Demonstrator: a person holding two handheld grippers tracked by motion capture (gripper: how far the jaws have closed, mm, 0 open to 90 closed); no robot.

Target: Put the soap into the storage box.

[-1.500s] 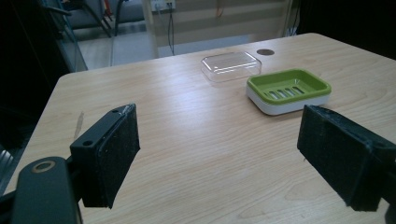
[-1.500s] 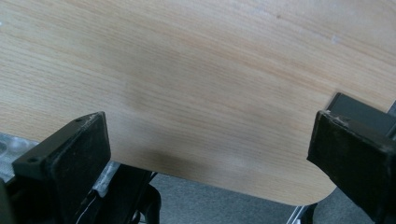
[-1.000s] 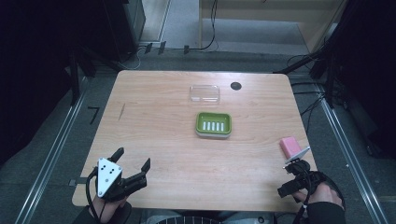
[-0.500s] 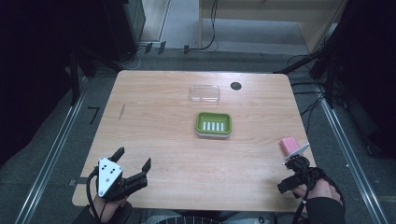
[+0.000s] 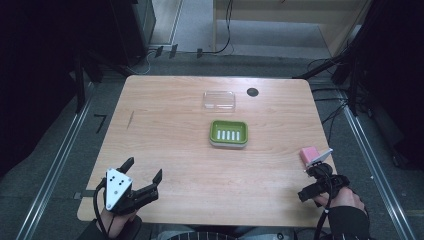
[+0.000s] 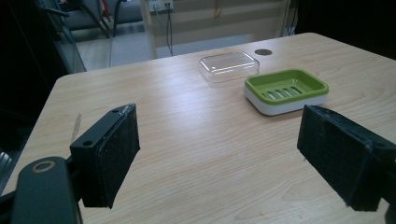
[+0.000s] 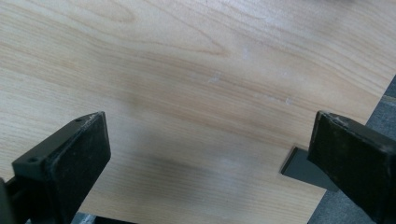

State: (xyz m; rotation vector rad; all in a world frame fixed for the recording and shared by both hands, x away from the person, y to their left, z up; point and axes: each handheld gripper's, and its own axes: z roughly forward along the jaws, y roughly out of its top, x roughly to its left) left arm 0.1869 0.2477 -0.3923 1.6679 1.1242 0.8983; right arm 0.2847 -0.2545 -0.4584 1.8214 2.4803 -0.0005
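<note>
The left tool (image 5: 144, 170) sits at the near left corner of the surface (image 5: 170, 125), held from below by the left hand (image 5: 116, 222), its two black jaws spread wide and pointing forward. The right tool (image 5: 314, 181) hangs at the near right edge, gripped by the gloved right hand (image 5: 345, 207), tilted downward, jaws wide apart with nothing between them.

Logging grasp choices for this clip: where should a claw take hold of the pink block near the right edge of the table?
Probably across the two long sides of the pink block, coming down from above. It lies low on the table with nothing beside it, so a top approach looks free. The right claw is open and nearest.
</note>
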